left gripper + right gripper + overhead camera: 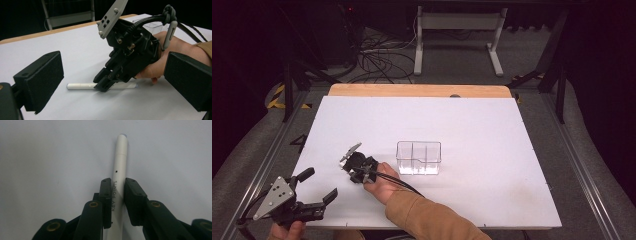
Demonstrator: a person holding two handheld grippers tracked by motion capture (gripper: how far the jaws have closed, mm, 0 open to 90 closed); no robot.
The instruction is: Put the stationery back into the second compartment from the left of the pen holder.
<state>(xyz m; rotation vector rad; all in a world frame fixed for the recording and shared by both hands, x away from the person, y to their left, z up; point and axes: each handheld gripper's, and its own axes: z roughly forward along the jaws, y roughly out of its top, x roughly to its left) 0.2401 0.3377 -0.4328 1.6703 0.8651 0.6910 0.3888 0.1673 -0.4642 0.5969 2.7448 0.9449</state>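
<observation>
- The right gripper (105, 86) points down at the white worktop (492, 125), left of centre near the front edge in the high view, with its tips at the surface.
- A white pen (119, 170) lies flat on the worktop between the jaws of the right gripper. It carries the printed words "KEY POINTS" along its barrel.
- In the right gripper view the left pad lies against the barrel, and the right pad stands just beside it; whether that pad presses cannot be told with certainty. The grip reads as closed on the pen.
- In the left gripper view the pen extends from both sides of the right gripper tips, with the longer visible part toward the left of that view.
- The left gripper (319, 186) is held at the front left corner of the worktop, well apart from the pen. Its jaws stand wide and released, with nothing between them.
- A clear plastic container (418, 158) with inner dividers stands on the worktop, near the right hand (383, 184).
</observation>
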